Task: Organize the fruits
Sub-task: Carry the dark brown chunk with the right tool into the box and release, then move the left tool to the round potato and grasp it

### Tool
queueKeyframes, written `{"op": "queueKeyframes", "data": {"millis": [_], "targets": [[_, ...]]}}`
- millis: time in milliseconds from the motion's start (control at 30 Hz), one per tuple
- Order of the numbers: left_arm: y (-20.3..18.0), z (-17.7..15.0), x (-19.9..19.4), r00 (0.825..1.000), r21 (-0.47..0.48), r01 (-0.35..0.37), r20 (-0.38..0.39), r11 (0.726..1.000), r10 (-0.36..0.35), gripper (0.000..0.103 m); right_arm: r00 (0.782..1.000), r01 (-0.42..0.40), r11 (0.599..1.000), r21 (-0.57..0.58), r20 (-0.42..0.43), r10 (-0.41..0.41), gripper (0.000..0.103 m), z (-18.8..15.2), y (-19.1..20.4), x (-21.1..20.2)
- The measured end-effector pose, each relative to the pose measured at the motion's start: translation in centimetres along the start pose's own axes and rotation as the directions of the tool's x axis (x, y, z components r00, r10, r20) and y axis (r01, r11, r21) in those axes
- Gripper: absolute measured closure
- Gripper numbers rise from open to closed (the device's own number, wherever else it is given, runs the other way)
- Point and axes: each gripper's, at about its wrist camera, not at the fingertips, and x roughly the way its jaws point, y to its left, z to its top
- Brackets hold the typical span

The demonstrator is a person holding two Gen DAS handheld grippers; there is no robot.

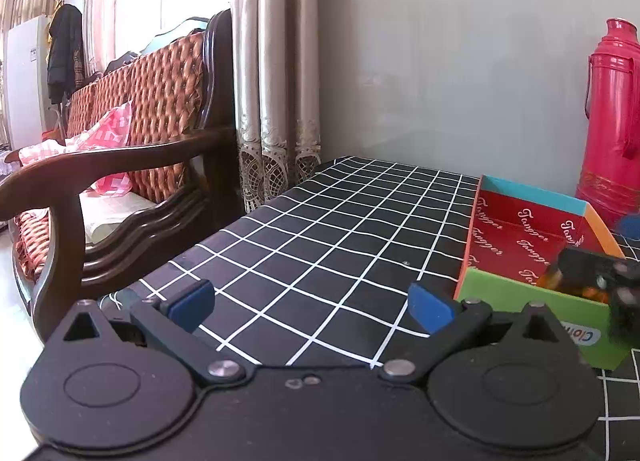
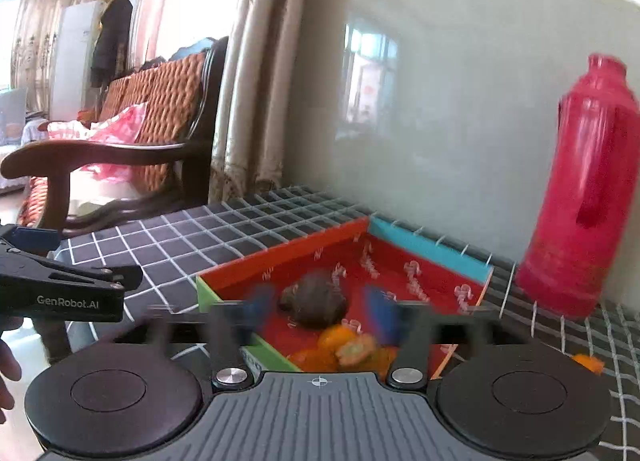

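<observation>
A cardboard box with a red inside and green, orange and teal walls stands on the checked tablecloth. Inside it lie a brown round fruit and orange fruits near the front wall. My right gripper hovers over the box's near end, blurred, with its blue pads open on either side of the brown fruit without touching it. My left gripper is open and empty above the cloth, left of the box. The right gripper's dark fingers show over the box there.
A tall red thermos stands against the wall right of the box. One small orange fruit lies on the cloth at the right. A wooden sofa sits beyond the table's left edge. A hand shows at the left.
</observation>
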Motion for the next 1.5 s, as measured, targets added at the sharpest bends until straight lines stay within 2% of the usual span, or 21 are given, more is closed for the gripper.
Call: {"op": "queueKeyframes", "data": {"millis": [33, 167, 400, 833, 1033, 1200, 1333, 1433, 1500], "targets": [[-0.1, 0.0, 0.0, 1.0, -0.001, 0.0, -0.001, 1.0, 0.0, 0.006, 0.999, 0.0, 1.0, 0.004, 0.035, 0.0, 0.0, 0.1, 0.0, -0.5], [-0.7, 0.1, -0.1, 1.0, 0.007, 0.011, 0.002, 1.0, -0.011, 0.006, 0.996, 0.048, 0.999, 0.013, 0.078, -0.049, 0.0, 0.3, -0.8, -1.3], [-2.6, 0.1, -0.4, 0.999, 0.018, 0.054, 0.009, 0.998, -0.054, 0.006, 0.989, 0.143, 0.987, 0.075, 0.026, -0.145, 0.0, -0.3, -4.6, -2.3], [-8.9, -0.1, -1.6, 0.985, 0.063, 0.166, 0.027, 0.984, -0.168, 0.006, 0.959, 0.285, 0.956, 0.071, -0.007, -0.285, 0.0, -2.3, -10.8, -7.3], [-12.2, -0.3, -2.4, 0.97, 0.093, 0.237, 0.025, 0.967, -0.241, 0.006, 0.94, 0.341, 0.936, 0.091, -0.035, -0.339, 0.0, -3.5, -14.0, -9.4], [-14.9, -0.4, -3.5, 0.955, 0.101, 0.288, 0.047, 0.952, -0.293, 0.006, 0.919, 0.393, 0.907, 0.153, -0.056, -0.389, 0.0, -4.6, -16.9, -11.5], [-17.2, -0.7, -4.3, 0.937, 0.114, 0.333, 0.068, 0.936, -0.342, 0.006, 0.906, 0.423, 0.889, 0.176, -0.076, -0.416, 0.0, -5.4, -18.6, -12.9], [-19.4, -1.1, -4.8, 0.916, 0.16, 0.381, 0.067, 0.911, -0.395, 0.007, 0.895, 0.447, 0.877, 0.178, -0.085, -0.439, 0.0, -6.1, -19.8, -13.8], [-21.1, -1.6, -5.2, 0.901, 0.204, 0.411, 0.055, 0.888, -0.43, 0.012, 0.886, 0.463, 0.866, 0.188, -0.1, -0.452, 0.0, -6.5, -20.7, -14.4]]}}
